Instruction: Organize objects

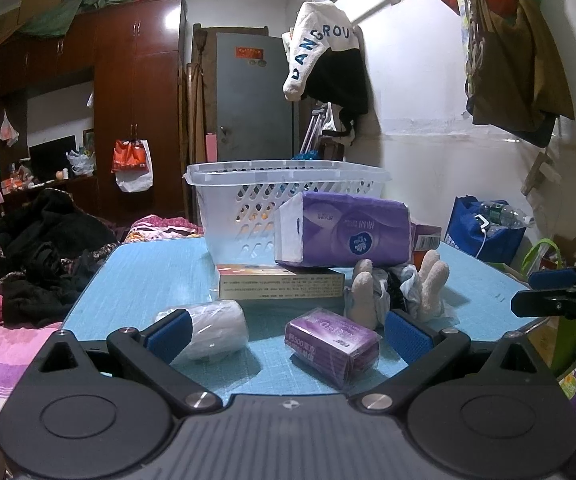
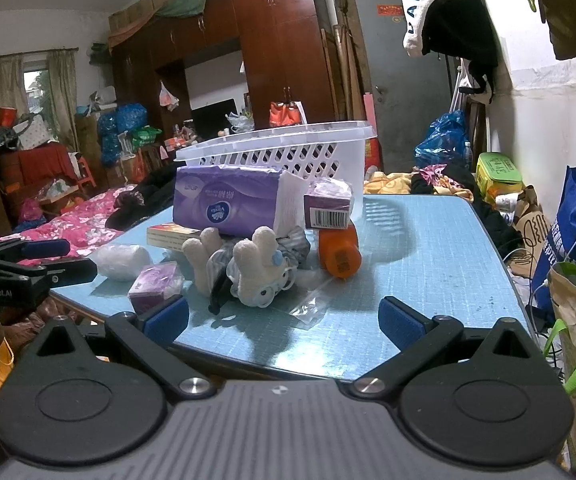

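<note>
Both my grippers, left (image 1: 286, 330) and right (image 2: 284, 316), hover at the table's (image 2: 427, 248) near edge, fingers released, empty; the clutter sits mid-table before the far-edge white basket (image 1: 288, 184).

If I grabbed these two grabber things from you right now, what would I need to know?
Left gripper: jaws open, empty, at the table's near edge, facing the small purple pack and white roll.
Right gripper: jaws open, empty, facing the plush toy.
White basket stands at the back of the blue table.
In front of it: big purple tissue pack on a flat box, a barcoded purple box, an orange bottle.
Done: nothing visibly placed in the basket.
Left: likely move everything into it.
</note>
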Available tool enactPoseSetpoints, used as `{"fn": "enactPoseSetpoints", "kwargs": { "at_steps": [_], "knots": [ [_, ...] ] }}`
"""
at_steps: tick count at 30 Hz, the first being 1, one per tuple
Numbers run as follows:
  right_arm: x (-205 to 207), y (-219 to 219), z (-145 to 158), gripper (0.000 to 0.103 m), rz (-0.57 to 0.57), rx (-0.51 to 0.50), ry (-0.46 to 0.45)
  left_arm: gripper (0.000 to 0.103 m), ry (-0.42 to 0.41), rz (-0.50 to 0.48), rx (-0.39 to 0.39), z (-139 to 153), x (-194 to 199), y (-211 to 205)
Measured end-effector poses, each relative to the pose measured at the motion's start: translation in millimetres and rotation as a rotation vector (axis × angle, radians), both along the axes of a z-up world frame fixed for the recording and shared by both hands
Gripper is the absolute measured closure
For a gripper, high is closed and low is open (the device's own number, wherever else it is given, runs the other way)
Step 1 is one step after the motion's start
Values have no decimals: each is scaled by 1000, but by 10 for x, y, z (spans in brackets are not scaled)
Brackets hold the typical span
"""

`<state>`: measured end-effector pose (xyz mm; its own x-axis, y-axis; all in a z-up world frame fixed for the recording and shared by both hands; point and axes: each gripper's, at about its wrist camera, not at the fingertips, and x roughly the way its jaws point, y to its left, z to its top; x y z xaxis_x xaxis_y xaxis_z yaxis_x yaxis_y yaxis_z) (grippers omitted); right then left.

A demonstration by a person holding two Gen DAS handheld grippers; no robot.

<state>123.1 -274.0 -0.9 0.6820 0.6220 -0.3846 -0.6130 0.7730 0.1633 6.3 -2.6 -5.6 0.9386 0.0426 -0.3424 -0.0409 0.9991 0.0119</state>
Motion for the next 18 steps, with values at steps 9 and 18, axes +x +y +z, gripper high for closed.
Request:
{"fn": "enactPoseSetpoints", "kwargs": {
  "at_steps": [9, 18],
  "knots": [
    [-3, 6, -5, 0, -1, -4, 1, 0, 2, 0, 2, -4, -1, -1],
    [-3, 4, -8, 0, -2, -7, 2, 0, 4, 0, 3, -9, 2, -2]
  ]
}}
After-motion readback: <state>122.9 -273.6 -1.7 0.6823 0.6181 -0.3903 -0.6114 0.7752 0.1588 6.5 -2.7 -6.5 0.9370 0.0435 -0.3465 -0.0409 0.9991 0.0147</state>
